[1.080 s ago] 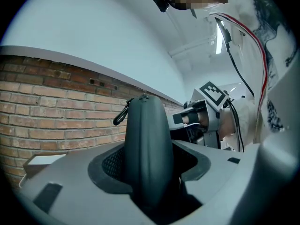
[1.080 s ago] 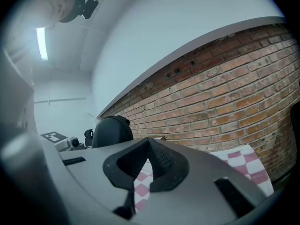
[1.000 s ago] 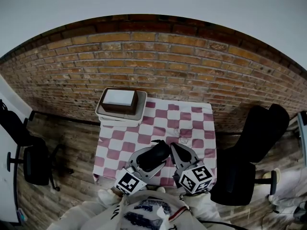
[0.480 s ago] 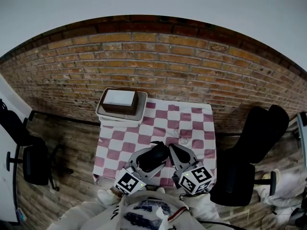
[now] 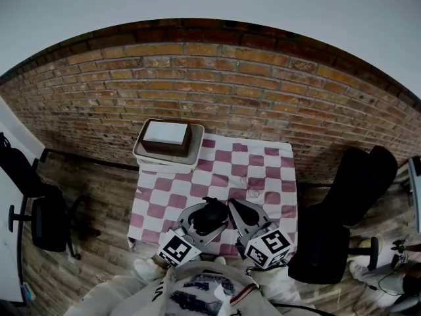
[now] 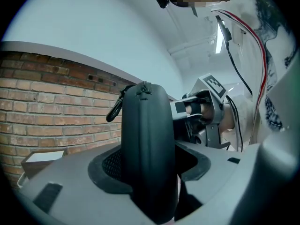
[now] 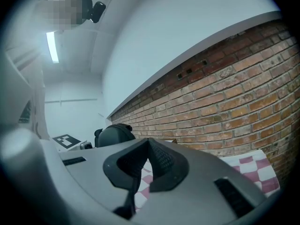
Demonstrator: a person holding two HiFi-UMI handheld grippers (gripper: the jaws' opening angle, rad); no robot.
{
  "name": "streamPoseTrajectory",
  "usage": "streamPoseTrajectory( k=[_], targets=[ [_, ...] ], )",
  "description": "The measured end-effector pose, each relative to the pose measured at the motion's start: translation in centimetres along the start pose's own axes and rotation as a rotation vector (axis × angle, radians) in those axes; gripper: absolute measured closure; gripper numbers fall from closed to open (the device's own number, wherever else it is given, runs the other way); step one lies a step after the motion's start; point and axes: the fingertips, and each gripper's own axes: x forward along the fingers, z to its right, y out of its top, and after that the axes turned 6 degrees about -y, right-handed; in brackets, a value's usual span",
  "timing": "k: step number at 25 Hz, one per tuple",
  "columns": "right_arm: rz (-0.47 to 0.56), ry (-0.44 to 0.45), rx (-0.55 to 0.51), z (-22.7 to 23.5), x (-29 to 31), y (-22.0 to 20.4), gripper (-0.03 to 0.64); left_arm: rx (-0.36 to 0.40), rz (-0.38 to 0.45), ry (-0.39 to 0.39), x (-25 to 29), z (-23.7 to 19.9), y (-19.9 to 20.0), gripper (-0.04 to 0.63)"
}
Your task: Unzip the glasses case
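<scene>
Fingers (image 6: 105,168) clamping glasses case (image 6: 147,149), checkered tablecloth (image 5: 258,160), brick wall (image 5: 217,78), wooden floor (image 5: 99,193)

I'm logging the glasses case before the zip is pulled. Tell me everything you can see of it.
The black, oval, hard-looking glasses case stands on edge, clamped between the jaws of the left gripper, over the red-and-white checked tablecloth. Its zip seam runs over the top with no gap showing. A black pull tab hangs loose at one side. The shut right gripper sits close beside it; contact cannot be told.
</scene>
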Motion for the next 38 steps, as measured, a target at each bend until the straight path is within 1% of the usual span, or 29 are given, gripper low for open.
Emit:
streamPoseTrajectory(
  k=[5, 9, 14, 20, 27, 34, 38],
  targets=[
    [0.01, 0.041, -0.006, -1.0, 0.1, 0.0, 0.603, -0.004, -0.016, 0.001, 0.3, -0.1, -0.5, 0.334],
    [0.005, 0.067, -0.029, -1.6, 0.2, 0.0, 0.603, -0.005, -0.025, -0.001, 0.6, -0.2, -0.7, 0.334],
    [-0.002, 0.101, -0.028, -2.5, 0.6, -0.3, 0.603, 0.001, -0.042, -0.008, 1.1, -0.1, -1.0, 0.334],
    [-0.005, 0.104, -0.018, -2.6, 0.7, -0.5, 0.603, 0.001, -0.048, -0.008, 1.2, -0.1, -1.2, 0.334],
    [-0.009, 0.115, -0.01, -2.8, 0.9, -0.7, 0.603, -0.023, -0.042, 0.004, 1.1, -0.7, -1.4, 0.334],
    [-0.001, 0.111, -0.016, -2.9, 0.7, -0.6, 0.603, -0.086, -0.012, -0.011, 1.0, -0.5, -1.2, 0.334],
    [0.014, 0.097, -0.013, -2.6, 0.4, -0.3, 0.603, -0.09, -0.007, -0.01, 1.0, -0.7, -1.0, 0.334]
  ],
)
